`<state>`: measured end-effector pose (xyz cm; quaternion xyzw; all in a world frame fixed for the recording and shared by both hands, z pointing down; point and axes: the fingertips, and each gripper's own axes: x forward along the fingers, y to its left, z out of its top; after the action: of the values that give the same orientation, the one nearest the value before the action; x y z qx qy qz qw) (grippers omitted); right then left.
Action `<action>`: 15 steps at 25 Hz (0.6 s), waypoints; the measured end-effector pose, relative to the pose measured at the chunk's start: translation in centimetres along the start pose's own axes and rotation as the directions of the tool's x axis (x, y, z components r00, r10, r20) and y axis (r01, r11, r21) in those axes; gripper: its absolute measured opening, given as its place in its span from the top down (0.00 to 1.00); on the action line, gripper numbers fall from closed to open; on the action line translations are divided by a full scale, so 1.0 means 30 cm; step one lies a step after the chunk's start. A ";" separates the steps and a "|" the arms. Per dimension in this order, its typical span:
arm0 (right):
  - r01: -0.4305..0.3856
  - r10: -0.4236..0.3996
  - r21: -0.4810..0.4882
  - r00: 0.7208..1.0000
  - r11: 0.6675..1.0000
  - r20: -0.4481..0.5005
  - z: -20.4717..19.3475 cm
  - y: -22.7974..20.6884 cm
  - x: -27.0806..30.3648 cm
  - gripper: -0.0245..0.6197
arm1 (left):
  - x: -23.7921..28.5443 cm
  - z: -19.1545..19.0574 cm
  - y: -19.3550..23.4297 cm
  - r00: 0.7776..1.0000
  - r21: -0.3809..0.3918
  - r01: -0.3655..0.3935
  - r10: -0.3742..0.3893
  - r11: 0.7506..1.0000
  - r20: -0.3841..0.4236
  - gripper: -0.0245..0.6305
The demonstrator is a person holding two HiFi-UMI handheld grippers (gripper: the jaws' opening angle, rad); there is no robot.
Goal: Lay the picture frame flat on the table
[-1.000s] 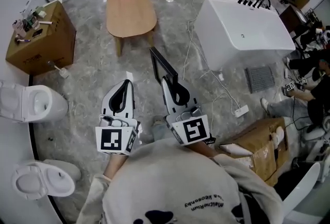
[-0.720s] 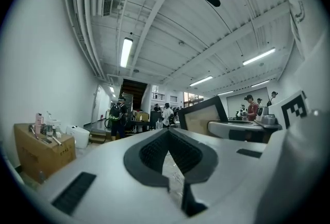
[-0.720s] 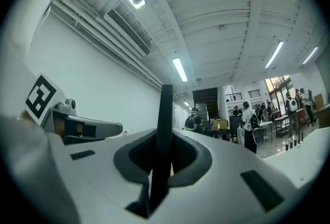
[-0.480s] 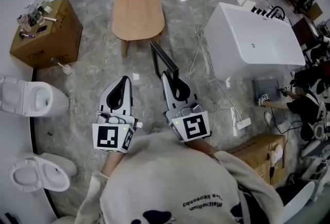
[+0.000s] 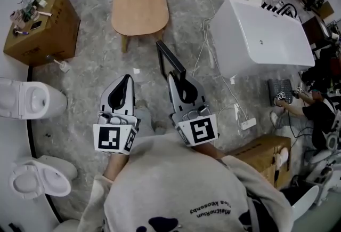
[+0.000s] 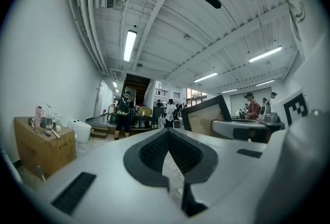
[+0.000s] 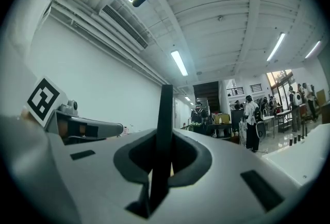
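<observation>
I'm gripping the frame [image 5: 169, 61] edge-on, my right tool [image 5: 172, 77] clamping its black border, above the floor [image 5: 90, 76] just short of the near end of the table [image 5: 139, 9]. My left tool [image 5: 127, 80] is hovering alongside, jaws together, carrying nothing.

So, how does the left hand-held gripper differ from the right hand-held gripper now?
The left hand-held gripper is shut on nothing; the right hand-held gripper grips the black picture frame by its edge. The left one's jaws meet fully; the right one's stand slightly apart around that edge. Both are white and point forward, side by side.
</observation>
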<state>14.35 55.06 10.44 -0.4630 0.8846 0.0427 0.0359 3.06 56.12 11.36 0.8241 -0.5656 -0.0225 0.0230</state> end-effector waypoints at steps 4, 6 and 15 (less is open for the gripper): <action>0.005 -0.005 0.006 1.000 1.000 -0.005 -0.022 -0.019 0.086 0.91 | 0.070 -0.008 0.057 1.000 -0.003 0.015 -0.015 1.000 -0.009 0.95; 0.016 -0.016 0.010 1.000 1.000 0.002 -0.020 -0.029 0.148 0.91 | 0.112 -0.003 0.096 0.999 0.000 0.030 -0.030 1.000 -0.014 0.95; 0.074 -0.074 0.003 0.997 0.997 0.028 -0.024 -0.077 0.419 0.91 | 0.312 0.021 0.310 0.995 0.014 0.095 -0.094 0.995 -0.016 0.95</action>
<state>9.09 43.41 9.76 -0.4947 0.8663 0.0468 0.0505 -2.28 44.04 11.22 0.8502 -0.5259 -0.0132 0.0202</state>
